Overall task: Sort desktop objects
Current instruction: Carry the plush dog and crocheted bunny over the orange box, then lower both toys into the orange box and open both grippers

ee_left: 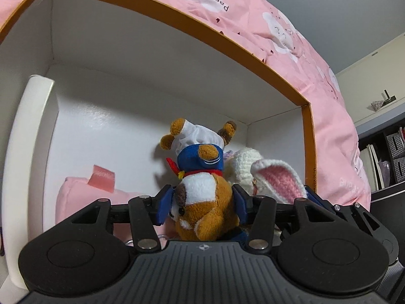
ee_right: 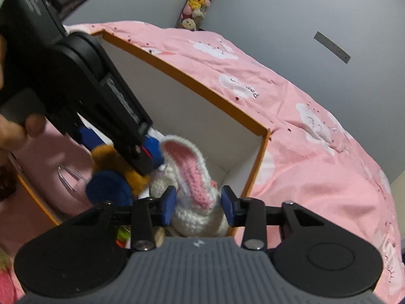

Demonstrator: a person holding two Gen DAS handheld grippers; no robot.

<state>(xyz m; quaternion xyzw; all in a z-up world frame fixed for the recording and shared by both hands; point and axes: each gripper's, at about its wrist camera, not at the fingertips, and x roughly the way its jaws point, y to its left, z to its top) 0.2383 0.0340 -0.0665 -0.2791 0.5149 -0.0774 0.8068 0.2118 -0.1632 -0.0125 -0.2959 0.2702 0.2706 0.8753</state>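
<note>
L gripper [ee_left: 202, 201] is clamped on the brown plush dog [ee_left: 202, 197], low centre, inside the orange box [ee_left: 177, 17]. Only the R view shows the R gripper [ee_right: 198, 206] clamped on the crochet bunny [ee_right: 195, 200], plus a hand [ee_right: 15, 129] at left edge.

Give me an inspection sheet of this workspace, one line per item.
Surface: pink bedspread under an orange-edged box.
Job's things: brown plush dog and crocheted bunny inside the box, side by side.
Clutter: pink pouch and white roll in the box.
Grippers: left gripper shut on the dog; right gripper straddles the bunny, contact unclear.
Cables: nothing seen.
Surroundings: grey wall, dark shelf, hanging plush toys.
</note>
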